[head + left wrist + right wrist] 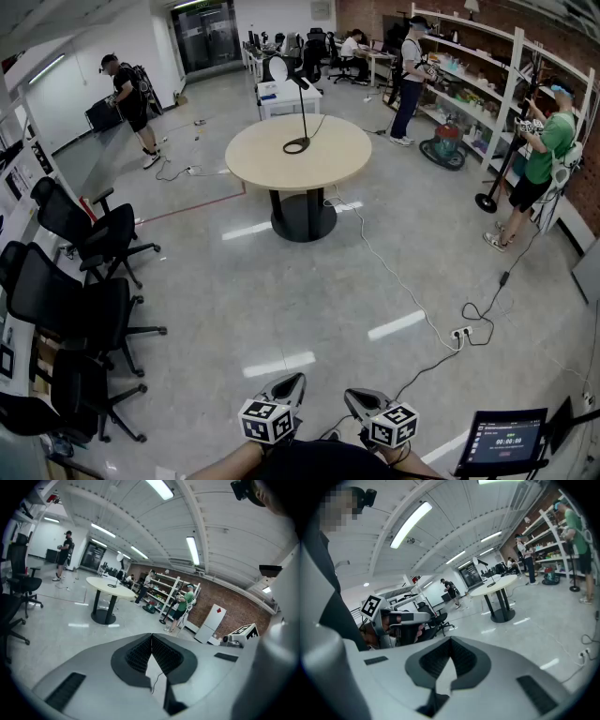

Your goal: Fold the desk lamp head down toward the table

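Desk lamp (302,112) stands upright on round table (262,159), well apart from both grippers. Left gripper (289,382) jaws pressed together, empty; right gripper (358,397) same. Walk up first, open one, pinch the head (278,67), brace the base, fold slowly.

readable text, this moment:
- tablet screen (507,441), lower right of head view: one line of yellow digits, looks like 00:00:00. the smaller lines on the screen are too small to read.
- marker cubes (266,421) (394,425), bottom edge of head view: black-and-white square code patterns on each face, no letters or numbers. the same kind of pattern shows on a cube in the right gripper view (371,605).
- white cabinet (211,623), by the brick wall in the left gripper view: a small red diamond mark (218,611), no wording legible.
- nothing else legible.
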The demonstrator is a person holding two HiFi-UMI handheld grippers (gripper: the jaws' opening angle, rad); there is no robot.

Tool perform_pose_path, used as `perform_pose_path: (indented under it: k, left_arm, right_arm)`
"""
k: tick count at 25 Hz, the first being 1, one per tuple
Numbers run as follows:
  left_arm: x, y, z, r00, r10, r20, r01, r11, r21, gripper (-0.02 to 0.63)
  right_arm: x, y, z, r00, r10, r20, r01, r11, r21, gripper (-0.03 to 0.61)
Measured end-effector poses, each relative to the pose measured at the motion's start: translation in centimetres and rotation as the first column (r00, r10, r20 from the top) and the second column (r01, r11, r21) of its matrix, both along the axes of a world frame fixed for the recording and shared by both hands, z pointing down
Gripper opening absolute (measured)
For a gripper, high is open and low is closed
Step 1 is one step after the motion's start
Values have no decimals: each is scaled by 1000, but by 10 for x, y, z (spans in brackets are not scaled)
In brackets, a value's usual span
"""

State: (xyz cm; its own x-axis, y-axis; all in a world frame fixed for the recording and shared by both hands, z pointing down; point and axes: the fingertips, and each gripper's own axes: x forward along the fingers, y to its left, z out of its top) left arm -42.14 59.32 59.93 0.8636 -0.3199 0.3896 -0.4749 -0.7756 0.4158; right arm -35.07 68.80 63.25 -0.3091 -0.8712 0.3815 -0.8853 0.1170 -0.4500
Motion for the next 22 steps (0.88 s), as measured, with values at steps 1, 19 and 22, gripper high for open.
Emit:
perform_pose_path:
  k: [1, 19, 22]
  left_arm:
    - [0, 2, -1, 1000, -3, 1, 3, 1000, 0, 6]
    - [5, 13, 1, 998, 58, 38, -58, 998, 6, 6]
    - [-1, 11, 2, 997, 67, 50, -67, 998, -1, 5]
  right_arm:
    - [0, 1, -2, 1000, -8, -5, 8, 1000, 3, -5]
    - [3, 4, -8, 998, 55, 37, -57, 997, 53, -5]
    - [3, 0, -10, 995, 89, 41, -91, 994, 60, -5]
